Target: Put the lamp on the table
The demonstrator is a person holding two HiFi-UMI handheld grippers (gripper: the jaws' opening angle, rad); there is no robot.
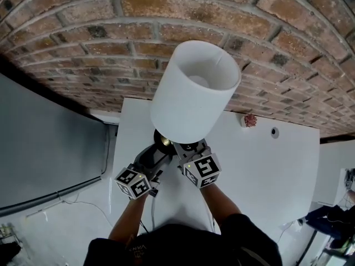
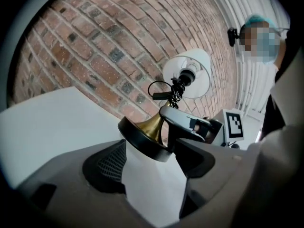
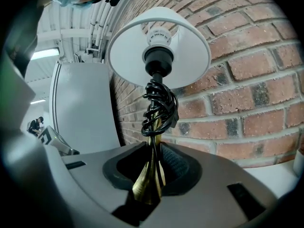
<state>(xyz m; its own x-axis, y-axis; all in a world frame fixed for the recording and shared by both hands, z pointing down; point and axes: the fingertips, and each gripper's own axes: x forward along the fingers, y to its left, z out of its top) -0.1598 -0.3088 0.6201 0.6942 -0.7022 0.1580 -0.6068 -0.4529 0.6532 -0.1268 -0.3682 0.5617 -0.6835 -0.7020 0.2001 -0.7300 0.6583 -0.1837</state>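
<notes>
The lamp has a white shade [image 1: 195, 87], a brass stem [image 3: 149, 175] wrapped in black cord [image 3: 159, 108] and a round black base [image 2: 142, 137]. I hold it tilted above the white table [image 1: 266, 170], near the table's left end by the brick wall. My left gripper [image 1: 158, 151] is shut on the rim of the base, which sits between its jaws in the left gripper view [image 2: 152, 148]. My right gripper [image 1: 186, 147] is shut on the brass stem just above the base [image 3: 151, 170]. The shade hides much of the base in the head view.
A brick wall [image 1: 166, 15] runs behind the table. A grey panel [image 1: 44, 143] stands to the left, with a cable [image 1: 83, 204] on the floor below it. A small red object [image 1: 250, 119] and a round grommet [image 1: 274, 132] lie on the table near the wall.
</notes>
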